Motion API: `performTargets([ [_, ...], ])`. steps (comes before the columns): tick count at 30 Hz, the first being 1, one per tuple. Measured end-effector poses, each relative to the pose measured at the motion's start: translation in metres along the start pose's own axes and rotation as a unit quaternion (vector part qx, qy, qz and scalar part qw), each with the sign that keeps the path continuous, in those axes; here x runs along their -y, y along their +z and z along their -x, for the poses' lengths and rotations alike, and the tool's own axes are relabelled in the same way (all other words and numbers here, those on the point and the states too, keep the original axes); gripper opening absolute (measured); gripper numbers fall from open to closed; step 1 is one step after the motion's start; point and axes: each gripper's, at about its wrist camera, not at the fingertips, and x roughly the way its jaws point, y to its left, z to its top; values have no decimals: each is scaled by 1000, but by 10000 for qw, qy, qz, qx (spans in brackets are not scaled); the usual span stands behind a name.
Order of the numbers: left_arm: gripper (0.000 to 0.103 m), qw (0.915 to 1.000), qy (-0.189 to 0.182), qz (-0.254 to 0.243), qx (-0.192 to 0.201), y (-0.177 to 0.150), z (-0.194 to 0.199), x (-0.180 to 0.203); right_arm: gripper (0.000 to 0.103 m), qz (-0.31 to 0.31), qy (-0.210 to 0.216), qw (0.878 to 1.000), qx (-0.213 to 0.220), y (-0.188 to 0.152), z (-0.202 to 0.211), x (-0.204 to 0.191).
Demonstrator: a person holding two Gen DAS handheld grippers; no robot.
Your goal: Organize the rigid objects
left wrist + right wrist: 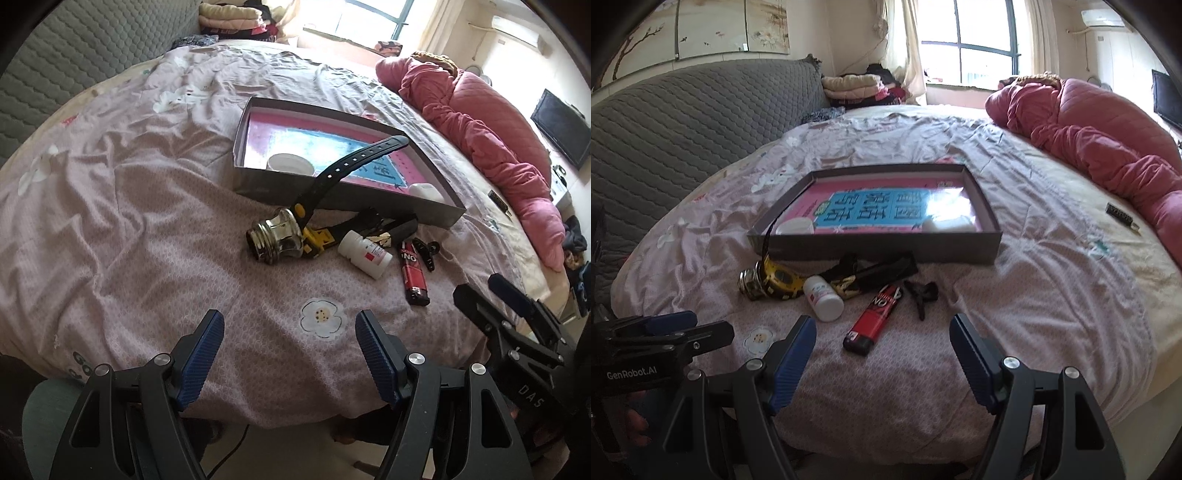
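Observation:
A shallow grey box [369,203] [886,247] lies on the bed with a pink and blue sheet, a white round lid [290,162] [796,226] and a white object [426,190] [947,223] inside. In front of it lie a shiny metal cap [275,236] [751,282], a yellow and black watch [317,242] [783,278], a white pill bottle [364,253] [823,297], a red lighter [413,273] [873,319] and a black hair clip [426,251] [923,293]. My left gripper [290,345] and right gripper [882,347] are open and empty, near the bed edge.
The bed has a crumpled pink sheet [129,203] [1052,277]. A rolled red quilt [491,147] [1108,140] lies at the right. A grey padded headboard [683,110] stands at the left. A small dark comb-like item [1121,214] lies near the quilt.

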Motion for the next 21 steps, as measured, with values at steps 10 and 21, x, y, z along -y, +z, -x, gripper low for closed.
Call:
performTargets([
  [10,75,9997,-14,254,-55,5,-17,-11,74,-9,219,9993,-314,-6,-22,-8],
  [21,75,9982,207,566,19,26,-43,-13,74,186,295,9986,-407,-9,-32,-15],
])
